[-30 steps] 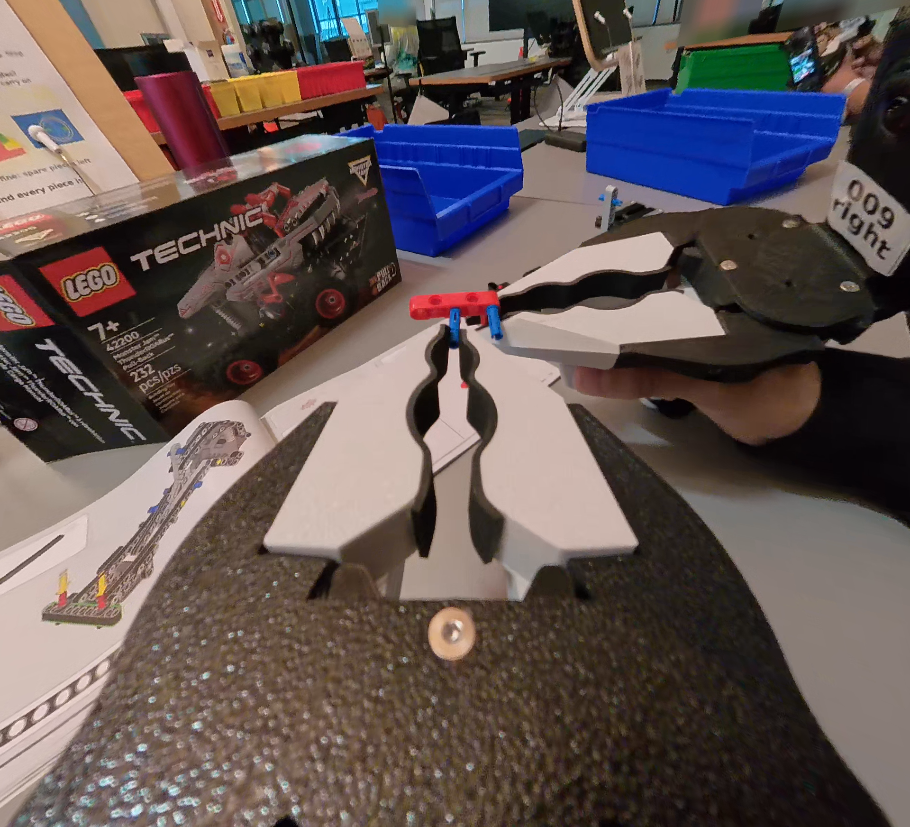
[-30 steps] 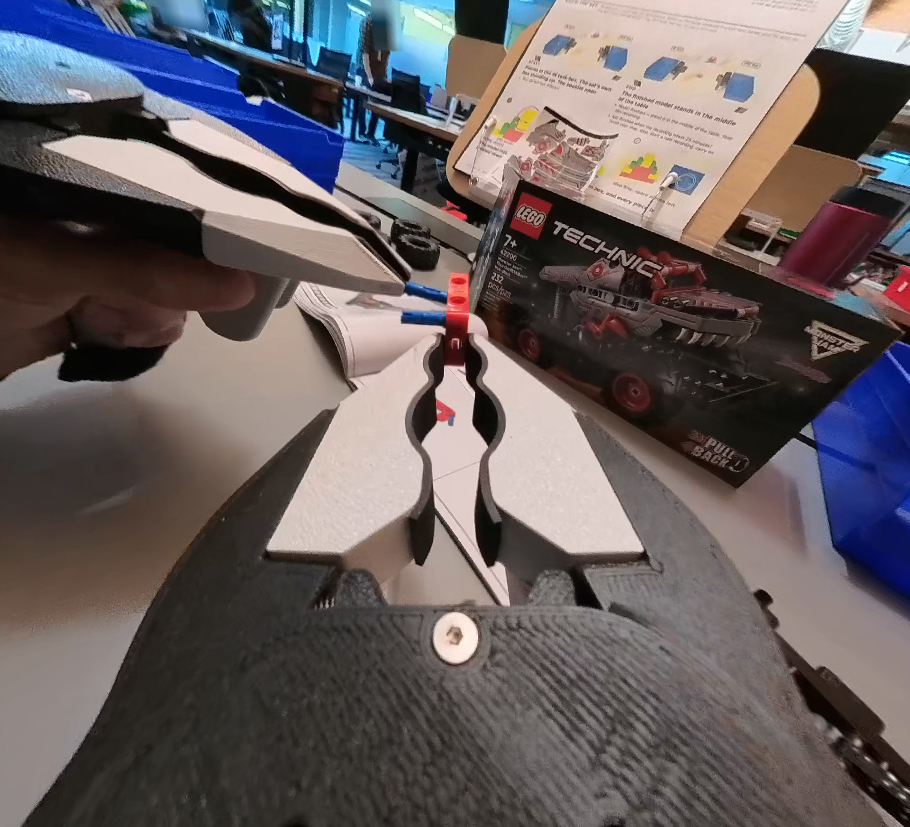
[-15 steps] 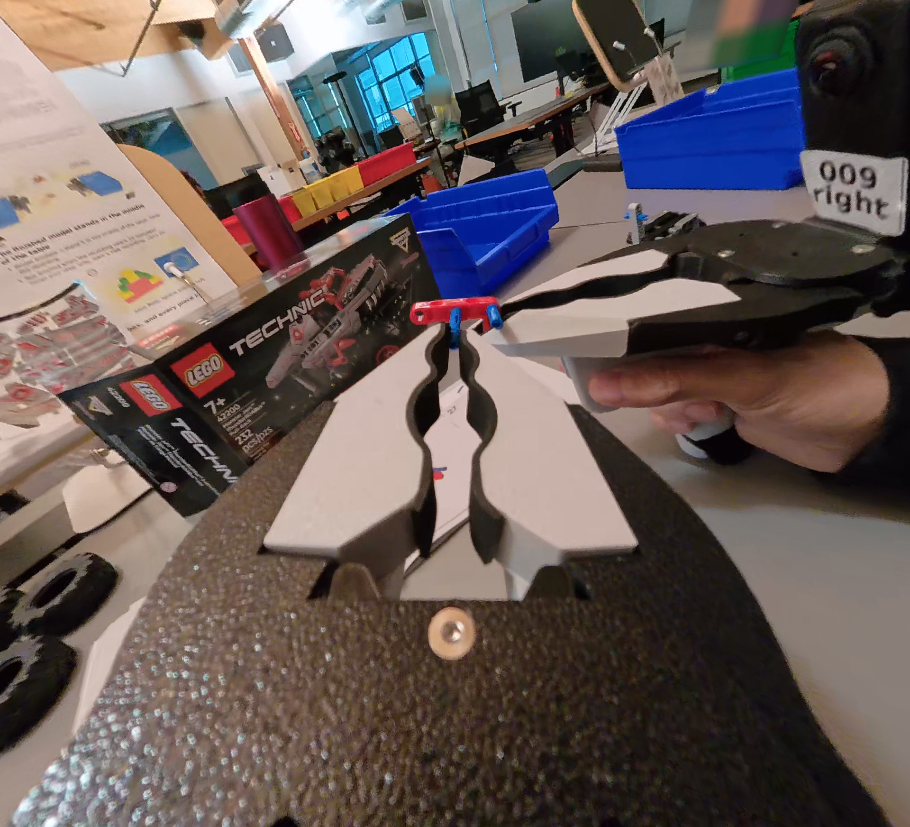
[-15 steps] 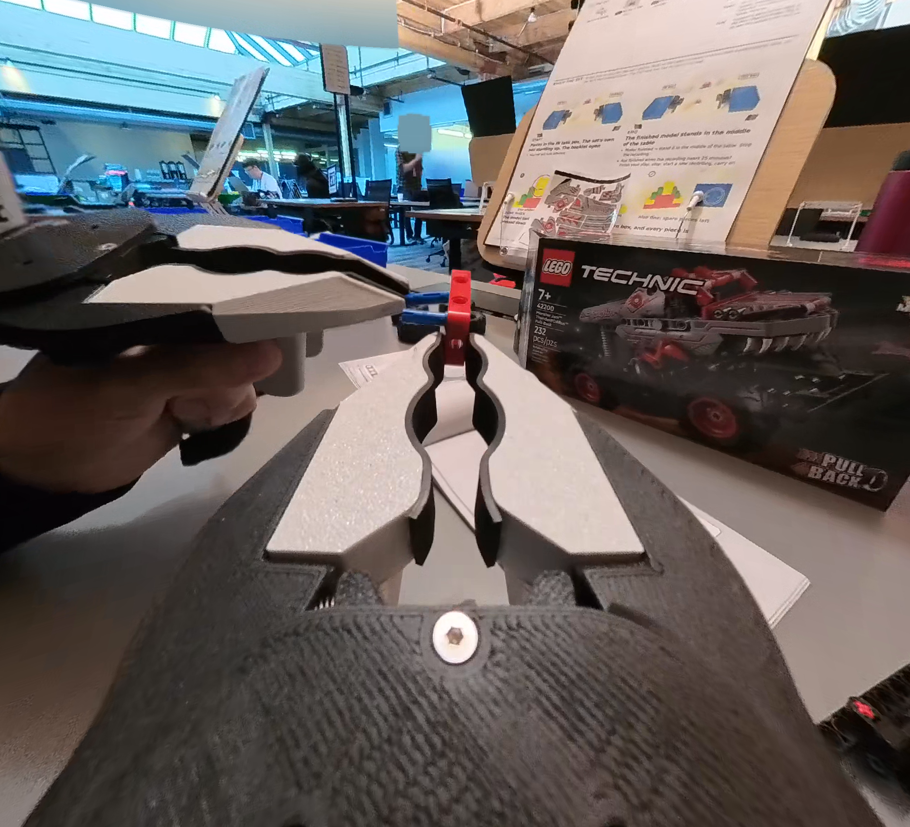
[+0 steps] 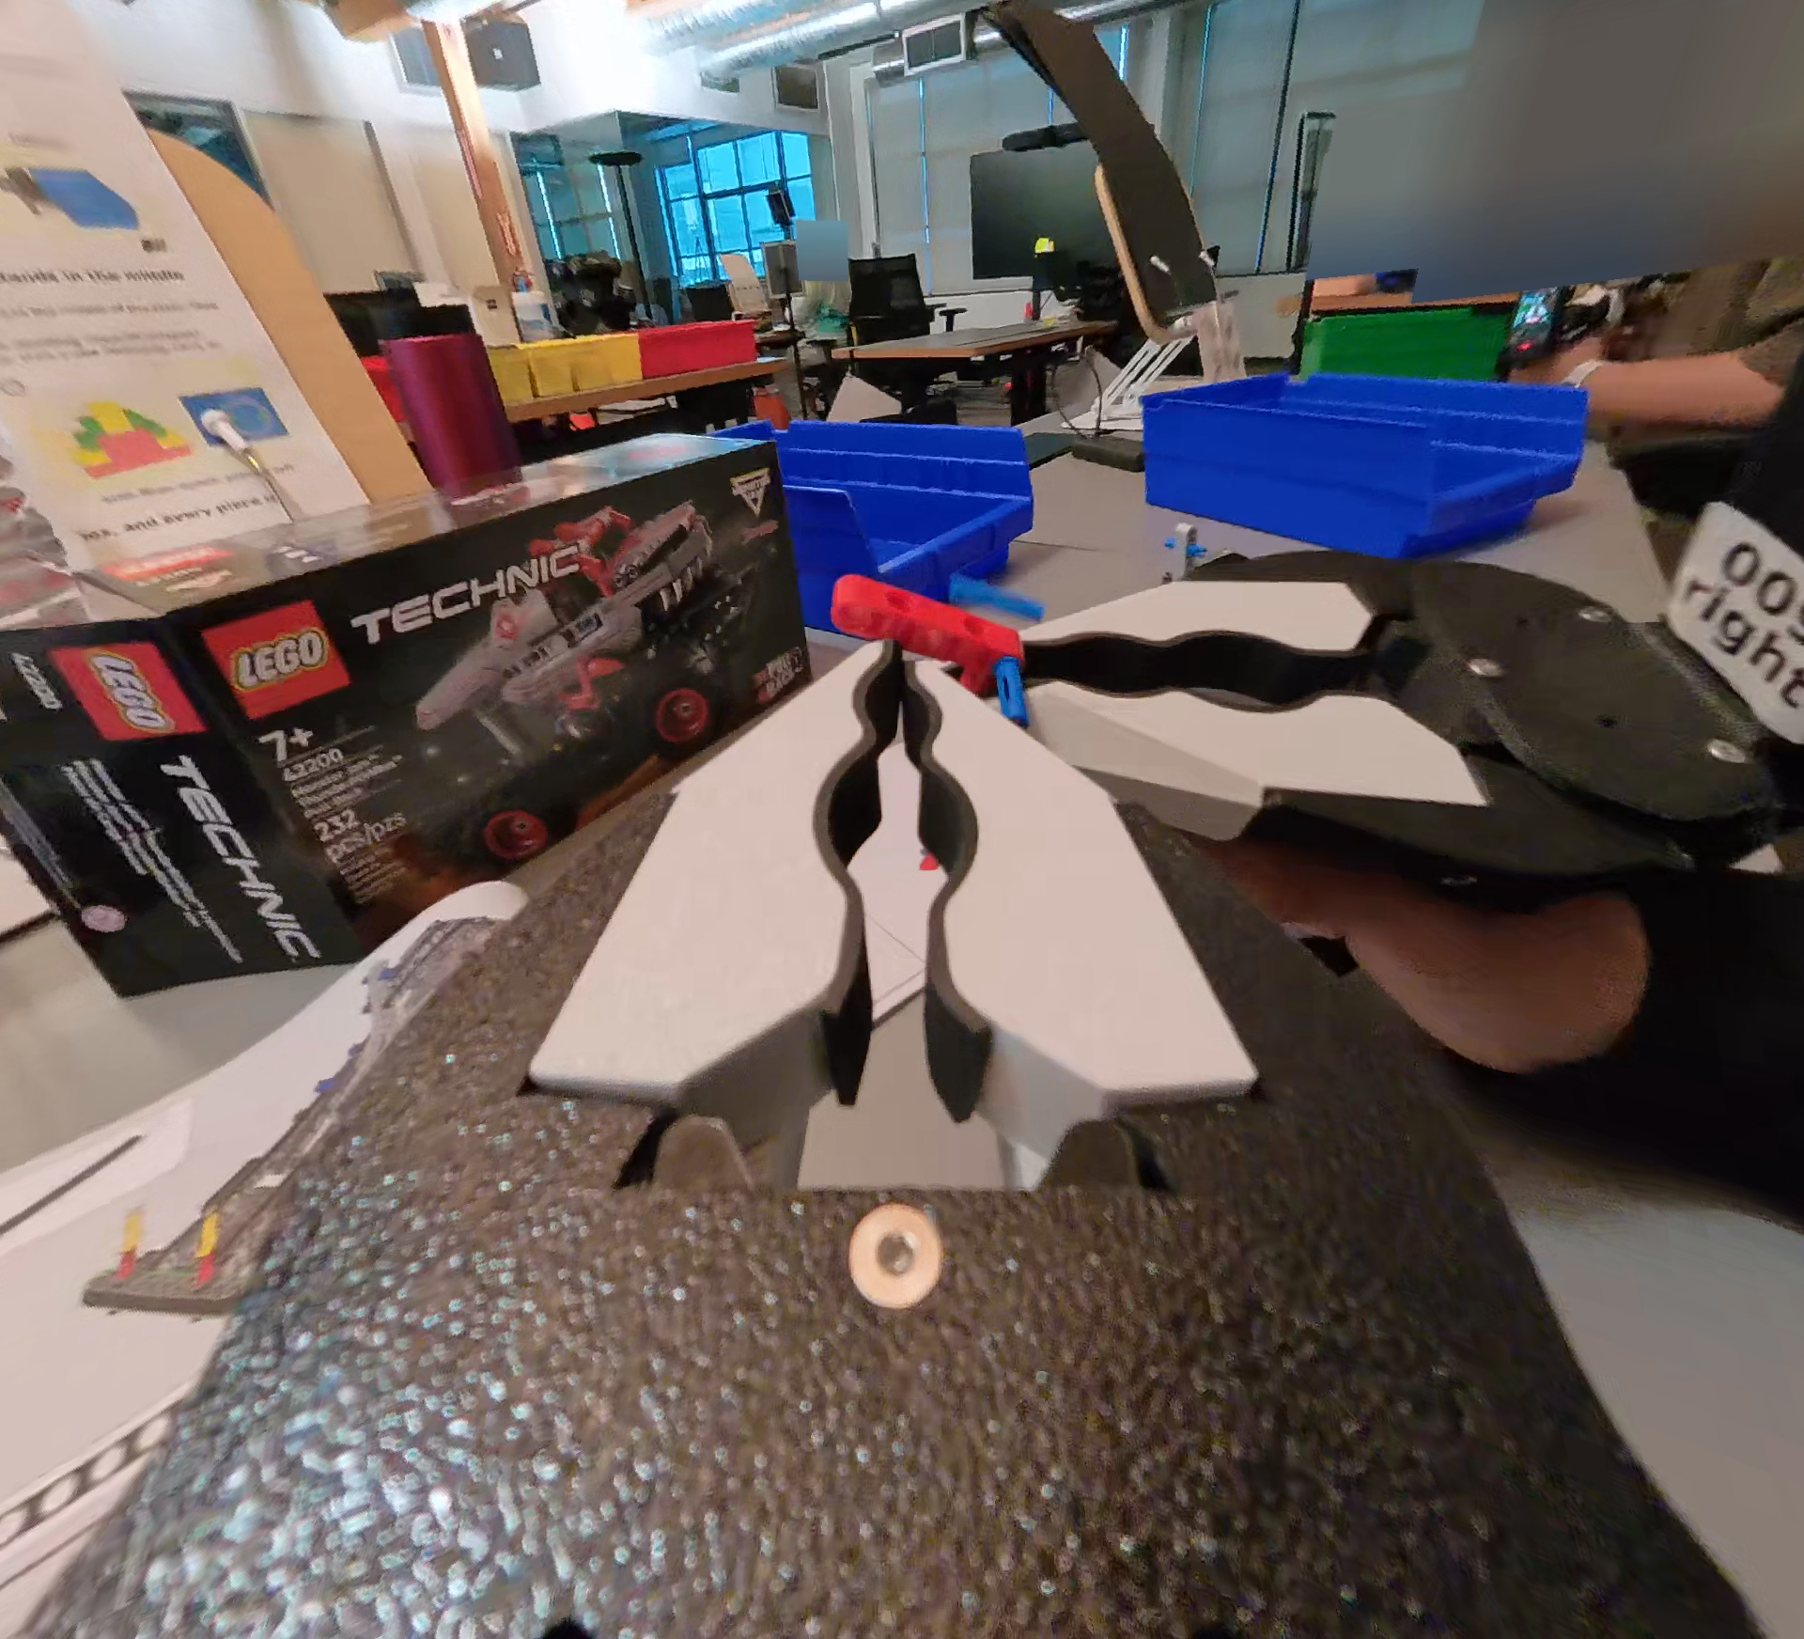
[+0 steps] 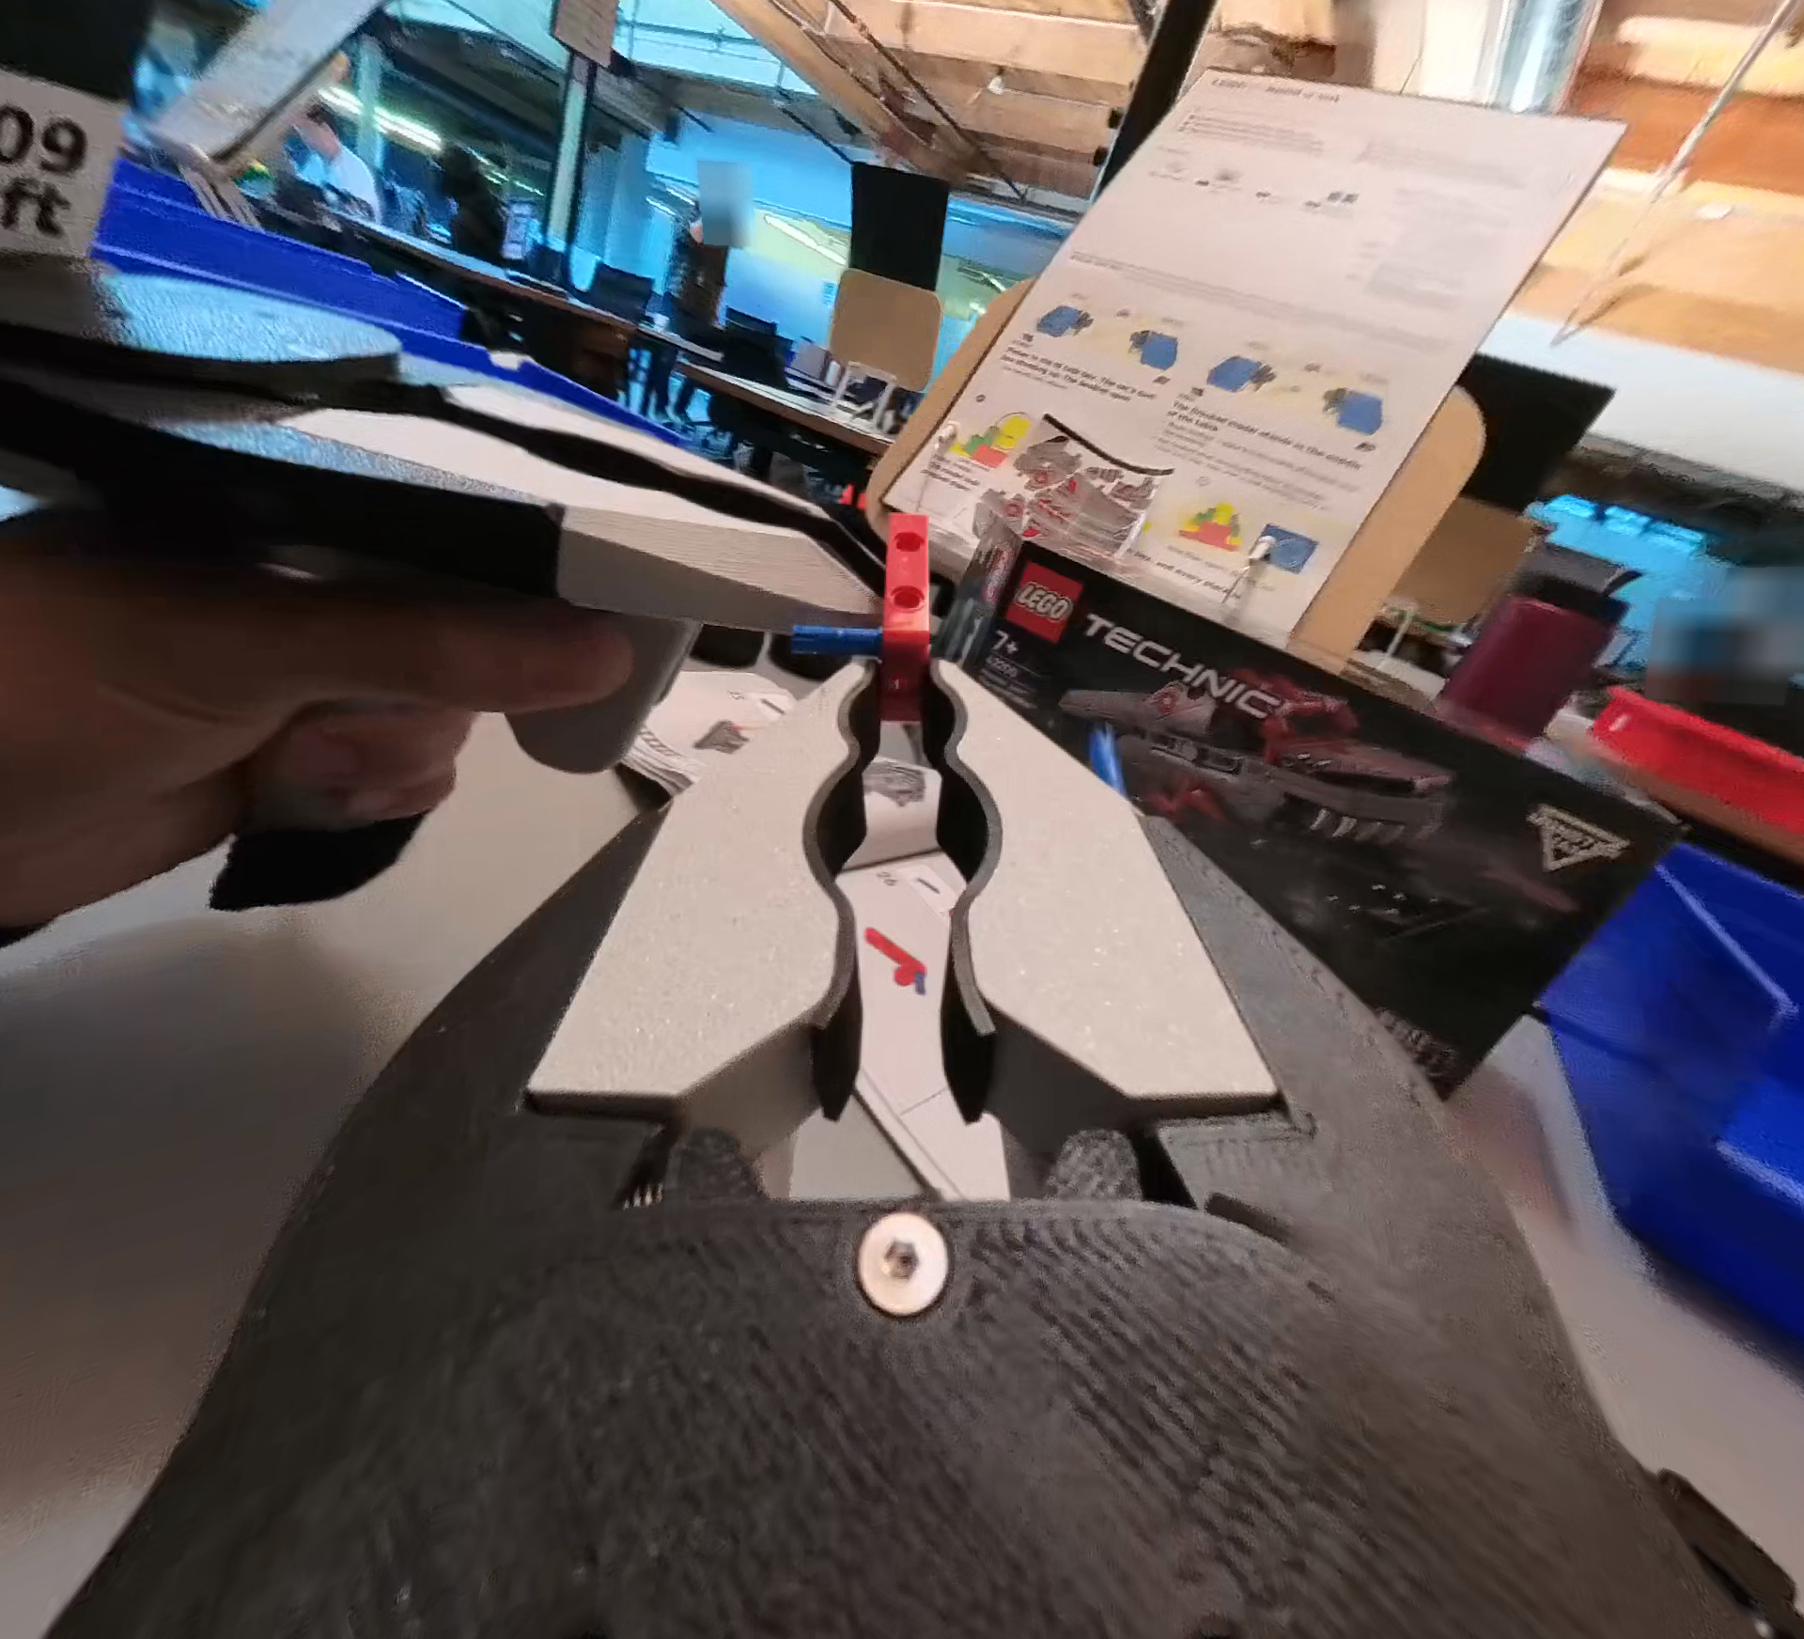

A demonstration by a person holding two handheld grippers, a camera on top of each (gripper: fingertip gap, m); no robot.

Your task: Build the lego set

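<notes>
A short red lego beam [image 5: 908, 616] is held in the air by its end in my right gripper [image 6: 903, 684], which is shut on it; the beam also stands upright in the right wrist view [image 6: 906, 577]. One blue pin [image 6: 830, 641] sticks out of the beam's side, and it also shows in the left wrist view [image 5: 1010, 699]. My left gripper [image 5: 893, 665] is shut, with its tips pressed against the beam next to that pin. The second blue pin it held is hidden between its tips. The left gripper [image 6: 849, 586] comes in from the left in the right wrist view.
The black lego box [image 5: 439, 694] stands on the grey table just behind the grippers. Two blue bins [image 5: 908, 499] [image 5: 1357, 459] sit farther back. The open instruction booklet [image 5: 146, 1202] lies below my left gripper. A sign board [image 6: 1269, 323] leans behind the box. My two grippers' fingertips are within a few centimetres of each other.
Both grippers tilted and shifted together. The left gripper's tips have closed up against the red beam, so the pin it holds no longer shows. The right gripper kept its grip.
</notes>
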